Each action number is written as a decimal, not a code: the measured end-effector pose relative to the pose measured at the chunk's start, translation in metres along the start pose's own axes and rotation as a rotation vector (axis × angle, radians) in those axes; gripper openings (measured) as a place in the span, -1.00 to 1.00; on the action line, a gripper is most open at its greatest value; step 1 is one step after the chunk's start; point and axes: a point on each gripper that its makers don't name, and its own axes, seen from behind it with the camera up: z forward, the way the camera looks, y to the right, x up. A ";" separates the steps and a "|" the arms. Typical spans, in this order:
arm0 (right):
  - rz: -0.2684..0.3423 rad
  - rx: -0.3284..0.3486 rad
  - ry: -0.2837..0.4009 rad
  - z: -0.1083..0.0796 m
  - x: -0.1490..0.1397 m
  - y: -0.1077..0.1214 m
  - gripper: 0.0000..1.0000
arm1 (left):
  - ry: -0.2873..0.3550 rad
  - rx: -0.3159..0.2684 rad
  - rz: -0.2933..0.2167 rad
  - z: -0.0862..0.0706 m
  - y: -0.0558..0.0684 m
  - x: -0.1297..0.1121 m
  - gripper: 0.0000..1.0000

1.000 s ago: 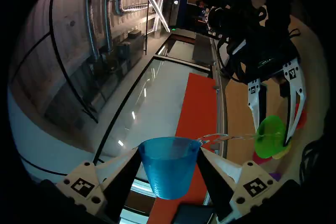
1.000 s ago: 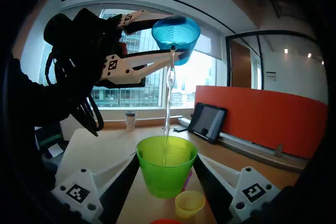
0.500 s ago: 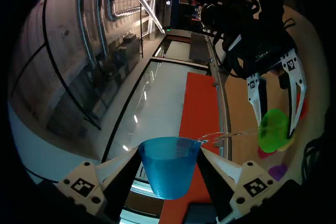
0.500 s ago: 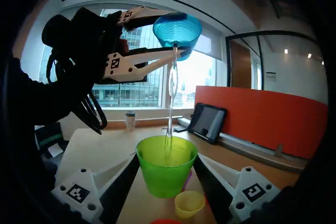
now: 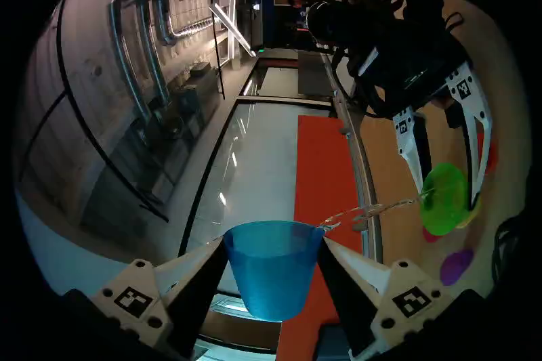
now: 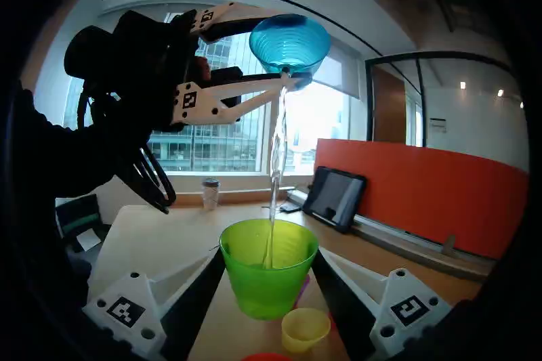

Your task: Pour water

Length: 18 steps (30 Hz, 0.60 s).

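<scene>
Left claw [image 5: 271, 247] closed on blue cup [image 5: 271, 283], tipped over, high up. Thin water stream [image 6: 276, 151] down into green cup [image 6: 267, 280], squeezed upright between right claw [image 6: 267, 263] fingers over tabletop [image 6: 149, 239], near small yellow cup [image 6: 305, 328].

One blue cup [image 5: 272, 269], one green cup [image 6: 269, 269], one yellow cup [image 6: 306, 329].

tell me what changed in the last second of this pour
The left gripper tipped the blue cup further; in the right gripper view it shows more of its inside and sits a little higher. The water stream kept falling into the green cup. The right gripper kept that cup steady, both grips held, and the yellow cup stayed on the table.
</scene>
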 end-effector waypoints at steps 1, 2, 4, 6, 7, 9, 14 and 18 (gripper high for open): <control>0.000 -0.001 0.000 0.000 0.000 0.001 0.80 | 0.000 0.003 0.005 0.000 -0.001 0.000 0.74; 0.000 -0.002 0.001 0.000 0.000 0.001 0.80 | 0.000 0.006 0.009 0.001 -0.003 0.000 0.74; 0.001 -0.004 0.003 0.000 0.001 0.002 0.80 | 0.001 0.009 0.018 0.001 -0.005 0.000 0.74; 0.002 -0.005 0.004 -0.001 0.001 0.003 0.80 | 0.003 0.010 0.030 0.002 -0.006 0.001 0.74; 0.002 -0.006 0.005 -0.001 0.001 0.003 0.80 | 0.005 0.010 0.040 0.002 -0.007 0.002 0.74; 0.002 -0.007 0.005 -0.001 0.001 0.003 0.80 | 0.007 0.010 0.059 0.003 -0.008 0.003 0.74; 0.005 -0.012 0.009 -0.001 0.002 0.005 0.79 | 0.005 0.012 0.106 0.003 -0.009 0.004 0.74; 0.006 -0.013 0.012 -0.001 0.003 0.005 0.79 | 0.012 0.015 0.133 0.003 -0.010 0.008 0.74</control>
